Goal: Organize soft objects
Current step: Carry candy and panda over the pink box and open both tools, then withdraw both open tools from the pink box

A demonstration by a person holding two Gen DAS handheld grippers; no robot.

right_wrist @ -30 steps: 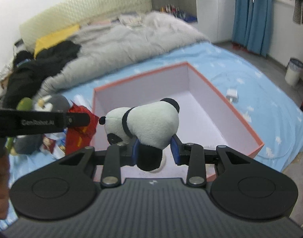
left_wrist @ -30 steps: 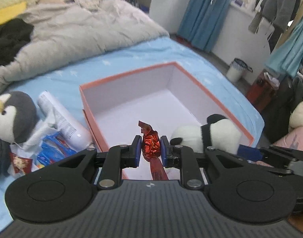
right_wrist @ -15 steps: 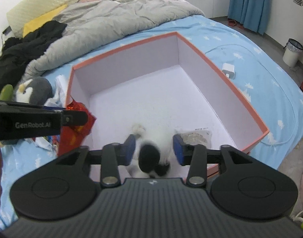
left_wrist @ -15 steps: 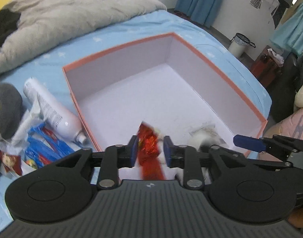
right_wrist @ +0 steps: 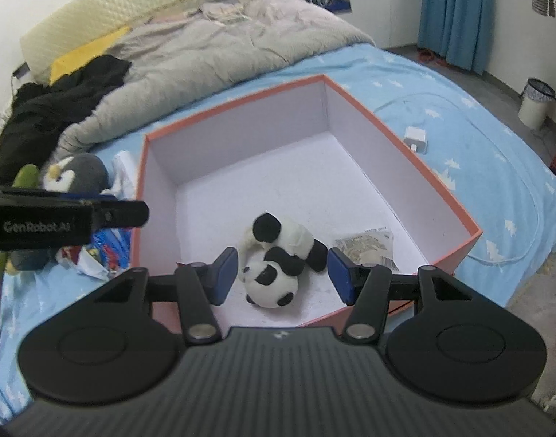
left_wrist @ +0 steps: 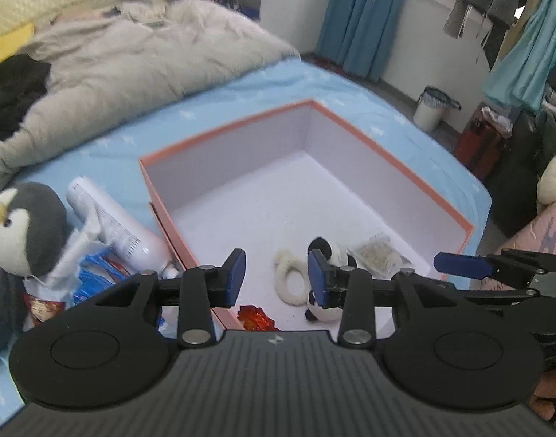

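Blue bedsheet (right_wrist: 471,153) carries an orange-rimmed box (right_wrist: 394,138). Inside, at its near end, lie the panda plush (right_wrist: 278,255) and a red wrapper (left_wrist: 256,318). Left claw (left_wrist: 276,276) and right claw (right_wrist: 283,273) are both opening, empty.

The left tongs (left_wrist: 276,276) are opening, empty, above the box (left_wrist: 394,162); a red wrapper (left_wrist: 255,318) and panda toy (left_wrist: 327,307) lie inside.
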